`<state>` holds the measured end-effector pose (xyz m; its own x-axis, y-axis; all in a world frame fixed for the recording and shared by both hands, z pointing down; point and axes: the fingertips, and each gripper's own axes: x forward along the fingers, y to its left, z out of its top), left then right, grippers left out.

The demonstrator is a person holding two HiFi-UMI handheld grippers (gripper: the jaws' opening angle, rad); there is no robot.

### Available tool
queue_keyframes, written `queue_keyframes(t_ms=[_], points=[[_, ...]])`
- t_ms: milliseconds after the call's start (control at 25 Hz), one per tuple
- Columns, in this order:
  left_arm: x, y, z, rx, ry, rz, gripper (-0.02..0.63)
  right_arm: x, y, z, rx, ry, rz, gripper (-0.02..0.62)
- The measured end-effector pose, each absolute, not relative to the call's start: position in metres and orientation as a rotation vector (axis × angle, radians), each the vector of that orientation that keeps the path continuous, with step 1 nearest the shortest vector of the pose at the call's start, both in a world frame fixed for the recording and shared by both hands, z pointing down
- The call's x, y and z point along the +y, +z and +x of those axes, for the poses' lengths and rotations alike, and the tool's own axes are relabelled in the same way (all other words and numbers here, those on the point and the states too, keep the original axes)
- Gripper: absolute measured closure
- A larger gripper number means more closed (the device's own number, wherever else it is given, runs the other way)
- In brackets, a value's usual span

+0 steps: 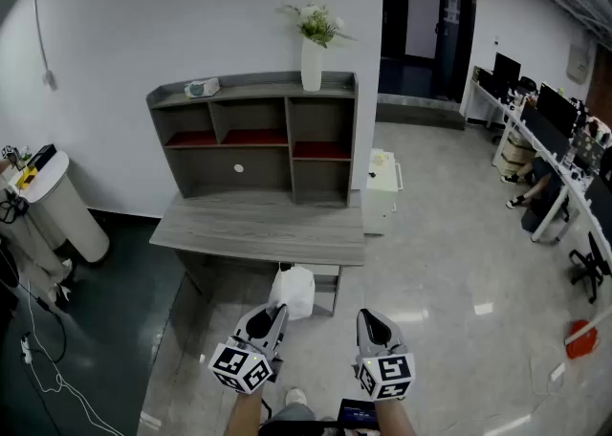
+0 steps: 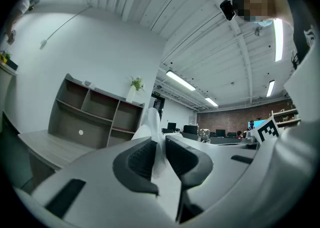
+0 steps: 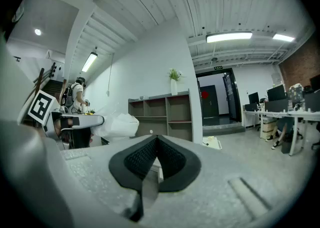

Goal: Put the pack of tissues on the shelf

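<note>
Two grippers in use, side by side low in the head view, both pointing roughly level toward the desk (image 1: pixel 258 228).

Left gripper (image 1: pixel 276 314): jaws nearly together, pinched on the thin white wrapper of the pack of tissues (image 1: pixel 294 291). Confirmed in the left gripper view as white film squeezed between the two dark pads (image 2: pixel 137 159) and rising past their tips.

Pack of tissues: carried in the air just ahead of the left jaws, in front of the near edge of the desk. Clear of desk and floor, well apart from the shelf (image 1: pixel 253 133).

Right gripper (image 1: pixel 367 321): jaws fully together, pads touching at the tips, nothing between them. Held just to the right of the left gripper, apart from the pack.

Shelf: grey, upright at the back of the desk against the white wall. Open compartments in two rows, red boards on some inner levels. White vase (image 1: pixel 312 63) with flowers on the top board, right of middle. Small pale object (image 1: pixel 202 88) near the left end of the same board, kind not determinable.

Low white cabinet (image 1: pixel 381 190) just beside the right end of the desk. Office desks with monitors (image 1: pixel 550 128) well apart at far right.
</note>
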<state>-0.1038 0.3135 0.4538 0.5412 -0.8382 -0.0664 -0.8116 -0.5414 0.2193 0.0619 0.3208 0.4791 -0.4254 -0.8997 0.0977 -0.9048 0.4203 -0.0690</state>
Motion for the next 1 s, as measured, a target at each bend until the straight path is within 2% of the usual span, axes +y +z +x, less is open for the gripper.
queue_keyframes(t_ms=[560, 1000], points=[[0.318, 0.447, -0.092, -1.429, -0.233, 2.609, 0.551, 0.323, 0.467, 0.083, -2.641, 0.185, 1.679, 0.591], [0.262, 0.45, -0.089, -1.444, -0.253, 2.593, 0.552, 0.271, 0.471, 0.101, -2.663, 0.199, 1.7, 0.591]])
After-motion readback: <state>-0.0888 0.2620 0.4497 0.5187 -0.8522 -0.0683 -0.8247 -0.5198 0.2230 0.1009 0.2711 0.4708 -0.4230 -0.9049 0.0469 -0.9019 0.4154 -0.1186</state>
